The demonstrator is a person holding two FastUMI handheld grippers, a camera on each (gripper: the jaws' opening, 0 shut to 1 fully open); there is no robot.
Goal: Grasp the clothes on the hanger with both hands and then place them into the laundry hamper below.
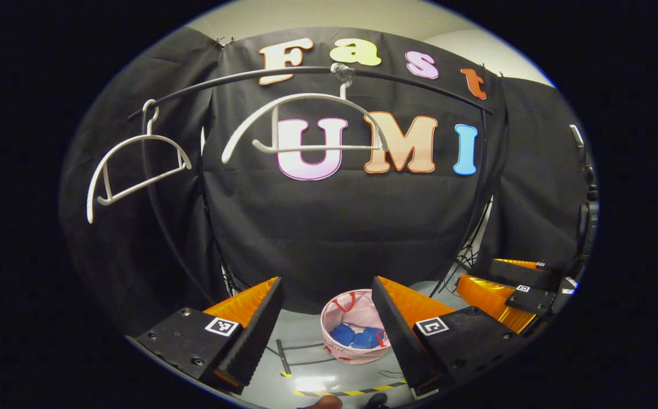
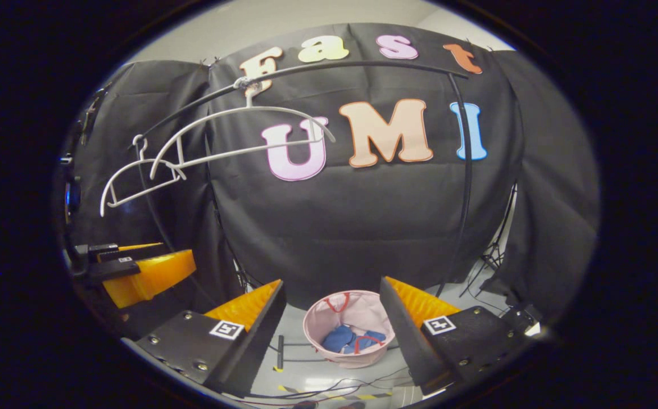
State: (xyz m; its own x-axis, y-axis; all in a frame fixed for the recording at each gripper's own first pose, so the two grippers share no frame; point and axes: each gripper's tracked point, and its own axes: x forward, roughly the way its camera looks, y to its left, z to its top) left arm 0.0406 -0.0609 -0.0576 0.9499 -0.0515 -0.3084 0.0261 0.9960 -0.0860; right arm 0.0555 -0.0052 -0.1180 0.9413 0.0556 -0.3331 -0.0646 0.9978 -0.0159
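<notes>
Both claws, left claw (image 1: pixel 326 335) and right claw (image 2: pixel 331 335), gape empty above the pink fabric hamper (image 2: pixel 313 335), where soft, light blue clothes (image 2: pixel 347 339) lie crumpled, graspable anywhere.

Both views are evenly lit from overhead, moderately bright and sharp at the centre. A white glare patch sits on the glossy floor (image 1: pixel 317 383) at lower centre of the left gripper view. Fisheye distortion bows the rail (image 1: pixel 306 72) and hangers (image 2: pixel 238 133) toward the edges, where detail softens and dims. Shadows are soft.
</notes>
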